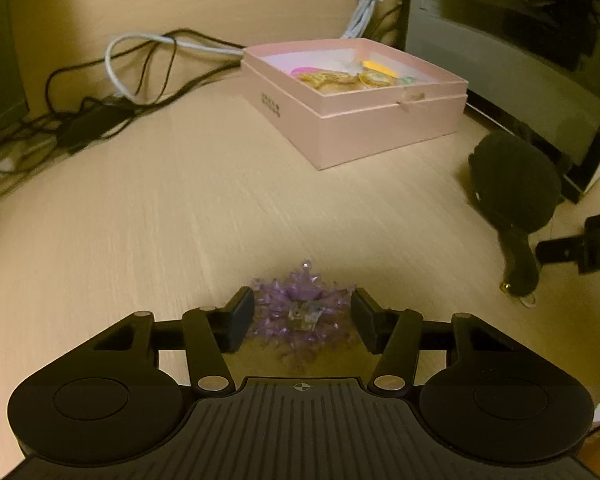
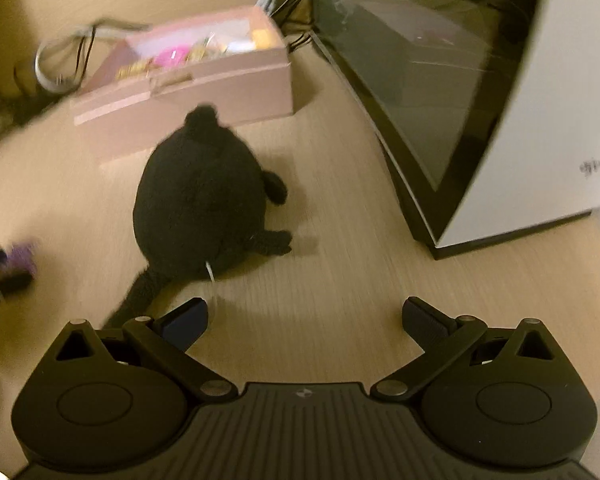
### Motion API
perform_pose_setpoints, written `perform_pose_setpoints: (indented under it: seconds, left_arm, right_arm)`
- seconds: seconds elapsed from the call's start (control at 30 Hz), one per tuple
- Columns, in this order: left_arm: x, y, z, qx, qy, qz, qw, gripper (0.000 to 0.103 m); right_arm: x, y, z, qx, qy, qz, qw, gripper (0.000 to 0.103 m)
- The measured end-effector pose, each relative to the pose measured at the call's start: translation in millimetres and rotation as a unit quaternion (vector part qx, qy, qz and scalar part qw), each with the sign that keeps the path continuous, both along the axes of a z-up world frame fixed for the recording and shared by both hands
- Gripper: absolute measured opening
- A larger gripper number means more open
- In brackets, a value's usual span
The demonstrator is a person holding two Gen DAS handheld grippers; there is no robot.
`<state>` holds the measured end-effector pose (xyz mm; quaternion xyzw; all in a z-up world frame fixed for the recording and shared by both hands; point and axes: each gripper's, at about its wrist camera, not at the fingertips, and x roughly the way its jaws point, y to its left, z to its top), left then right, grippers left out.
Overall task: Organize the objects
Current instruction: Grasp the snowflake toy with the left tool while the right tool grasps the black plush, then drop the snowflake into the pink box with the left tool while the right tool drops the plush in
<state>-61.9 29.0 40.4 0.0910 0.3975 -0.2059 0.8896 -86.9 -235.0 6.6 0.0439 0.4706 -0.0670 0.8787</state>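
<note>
A purple crystal cluster (image 1: 300, 304) lies on the wooden table (image 1: 180, 240), close in the left wrist view. My left gripper (image 1: 302, 316) is shut on it, a pad against each side. An open pink box (image 1: 356, 120) with several small gold and coloured items stands further back. A black plush toy (image 2: 200, 200) lies ahead and to the left of my right gripper (image 2: 304, 320), between it and the pink box (image 2: 188, 92). The right gripper is open with nothing between its fingers; its left fingertip (image 2: 188, 320) is near the toy's tail. The same plush toy (image 1: 516, 184) shows at the right of the left wrist view.
Black and white cables (image 1: 140, 64) and a power adapter (image 1: 88, 124) lie tangled at the back left. A dark screen with a black frame (image 2: 420, 80) and a white housing (image 2: 560, 120) stands along the right side, close to the box and the toy.
</note>
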Motion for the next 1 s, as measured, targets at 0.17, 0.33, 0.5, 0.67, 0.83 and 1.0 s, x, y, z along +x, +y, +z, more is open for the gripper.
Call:
perform_pose_setpoints:
  seconds: [0.17, 0.33, 0.5, 0.67, 0.83, 1.0]
  left_arm:
    - [-3.5, -0.1, 1.2, 0.008, -0.001, -0.006, 0.9999, 0.058]
    - [-7.6, 4.7, 1.7, 0.008, 0.003, -0.007, 0.9999, 0.058]
    - [-9.8, 13.9, 4.6, -0.008, 0.021, 0.0, 0.9998, 0.058]
    - [-13.8, 18.7, 7.0, -0.024, 0.036, -0.003, 0.999, 0.058]
    - [-10.6, 21.4, 27.4, -0.042, 0.017, -0.009, 0.9989, 0.058]
    - [20.6, 23.8, 73.6, -0.105, -0.017, 0.002, 0.9944, 0.058]
  right_arm:
    - [-4.8, 2.4, 20.9, 0.042, -0.05, 0.035, 0.997, 0.103]
    - [18.3, 30.7, 36.0, -0.043, -0.094, 0.072, 0.992, 0.103]
    - [49.3, 39.5, 23.9, -0.07, -0.065, 0.079, 0.992, 0.101]
    - [54.1, 63.4, 28.8, -0.1, -0.064, 0.132, 0.984, 0.069]
    - [42.3, 68.4, 92.4, -0.054, -0.128, 0.141, 0.98, 0.068]
    - [18.7, 63.0, 152.9, -0.022, -0.211, 0.143, 0.967, 0.068]
